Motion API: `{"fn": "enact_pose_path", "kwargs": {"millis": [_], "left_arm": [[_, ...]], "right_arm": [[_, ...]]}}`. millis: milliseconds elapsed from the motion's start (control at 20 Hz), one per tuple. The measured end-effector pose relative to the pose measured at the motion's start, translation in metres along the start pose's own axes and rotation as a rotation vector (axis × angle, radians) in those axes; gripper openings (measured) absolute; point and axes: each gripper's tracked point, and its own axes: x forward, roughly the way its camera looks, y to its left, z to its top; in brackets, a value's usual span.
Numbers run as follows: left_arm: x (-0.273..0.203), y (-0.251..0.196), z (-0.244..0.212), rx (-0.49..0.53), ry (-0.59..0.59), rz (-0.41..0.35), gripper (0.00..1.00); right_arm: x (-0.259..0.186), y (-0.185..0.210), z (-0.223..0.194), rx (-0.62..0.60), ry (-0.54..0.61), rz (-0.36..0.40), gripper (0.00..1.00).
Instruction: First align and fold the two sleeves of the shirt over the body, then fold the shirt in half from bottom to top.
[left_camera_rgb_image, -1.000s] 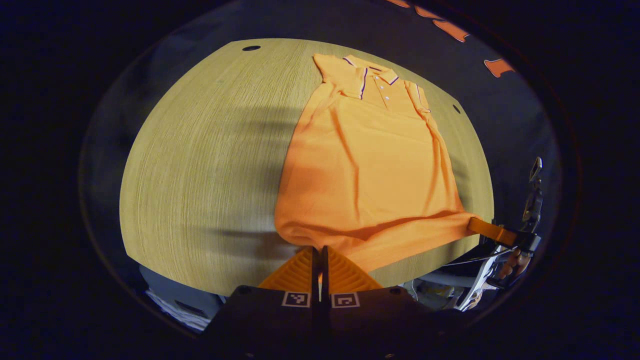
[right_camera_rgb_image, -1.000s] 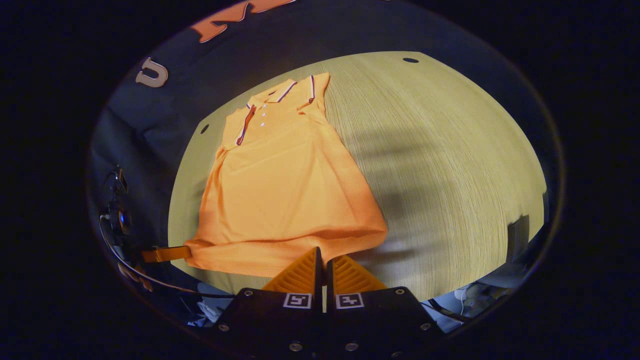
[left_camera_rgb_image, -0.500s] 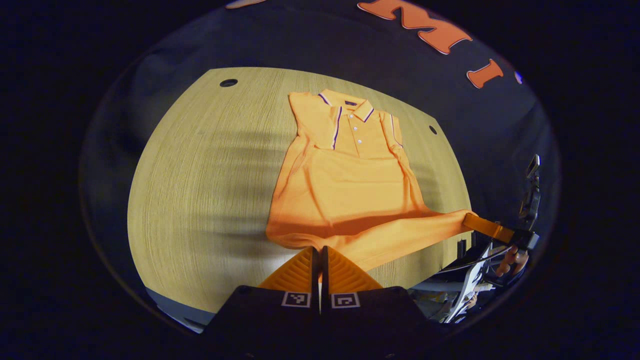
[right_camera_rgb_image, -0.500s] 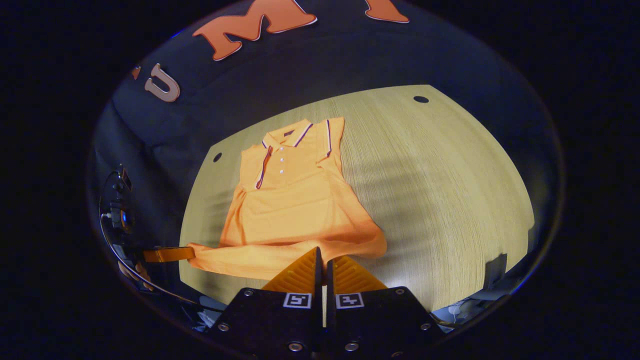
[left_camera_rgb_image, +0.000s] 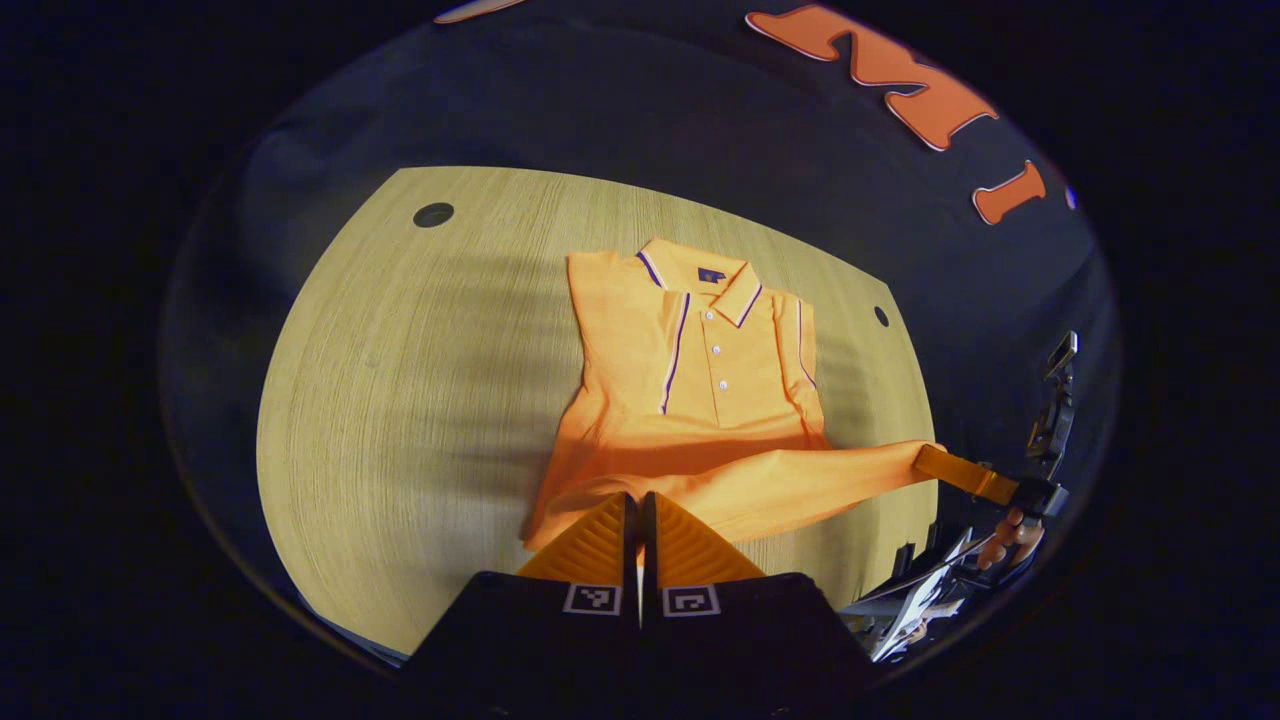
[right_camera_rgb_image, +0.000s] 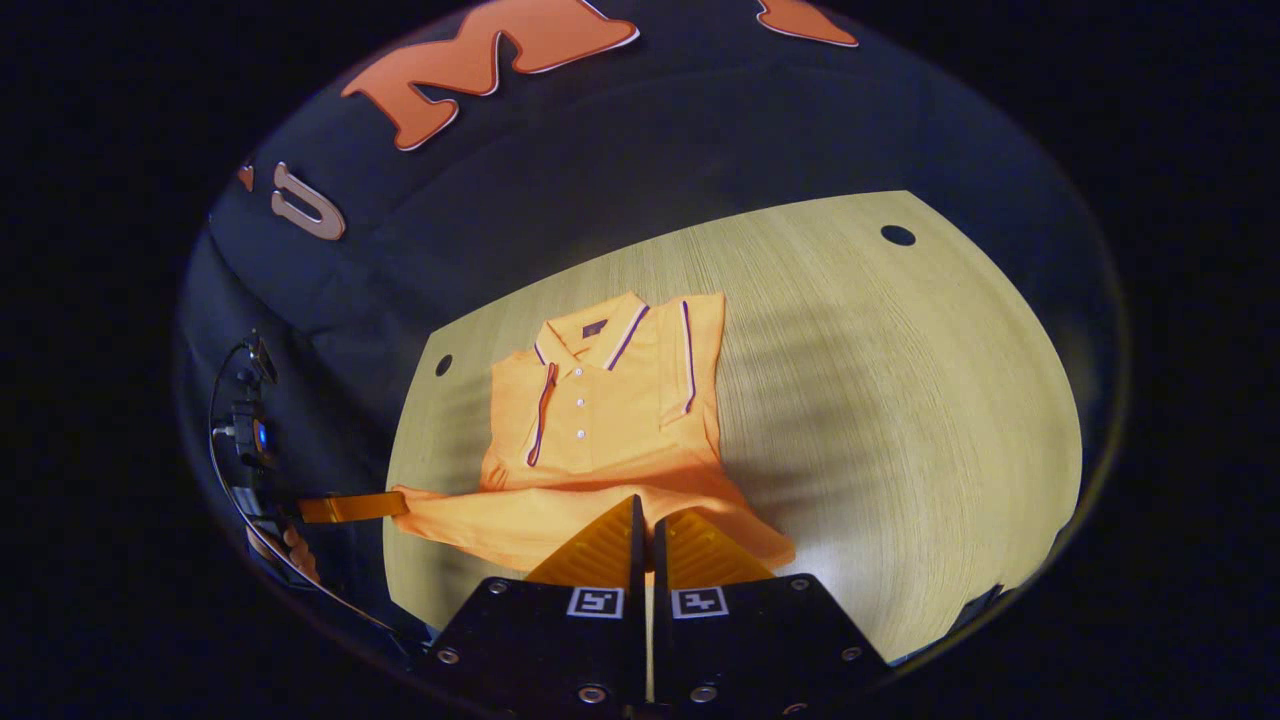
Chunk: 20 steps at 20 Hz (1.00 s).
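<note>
An orange polo shirt (left_camera_rgb_image: 700, 370) (right_camera_rgb_image: 600, 400) lies collar-far on the wooden table (left_camera_rgb_image: 400, 400), both sleeves folded in over its body. Its bottom hem is raised off the table and carried over the lower body toward the collar. My left gripper (left_camera_rgb_image: 640, 500) is shut on the hem's left corner. My right gripper (right_camera_rgb_image: 645, 505) is shut on the hem's right corner. In the left gripper view the right gripper (left_camera_rgb_image: 950, 468) shows far right, pinching the hem, with a hand (left_camera_rgb_image: 1010, 530) behind it. In the right gripper view the left gripper (right_camera_rgb_image: 355, 507) shows at the far left.
The table (right_camera_rgb_image: 900, 400) has round holes (left_camera_rgb_image: 433, 214) (left_camera_rgb_image: 881, 316) (right_camera_rgb_image: 897, 235) near its far corners. Bare wood stretches to either side of the shirt. The booth's dark cloth wall stands behind the table. Cables and gear (right_camera_rgb_image: 245, 430) hang by the left gripper.
Both grippers have carried the hem forward and up over the shirt toward the collar. Less of the lower body shows now, and the collar sits closer.
</note>
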Motion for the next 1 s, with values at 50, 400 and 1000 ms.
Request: {"fn": "enact_pose_path", "kwargs": {"millis": [50,400,1000], "left_arm": [[0.004,0.001,0.009,-0.008,0.001,0.002,0.01],[0.043,0.009,0.088,-0.042,-0.031,0.053,0.01],[0.121,0.021,0.199,-0.079,-0.188,0.134,0.04]], "right_arm": [[0.007,0.000,0.011,-0.006,-0.004,0.003,0.04],[0.066,-0.006,0.076,0.016,0.029,0.024,0.03],[0.158,-0.014,0.166,0.187,-0.032,0.077,0.16]]}}
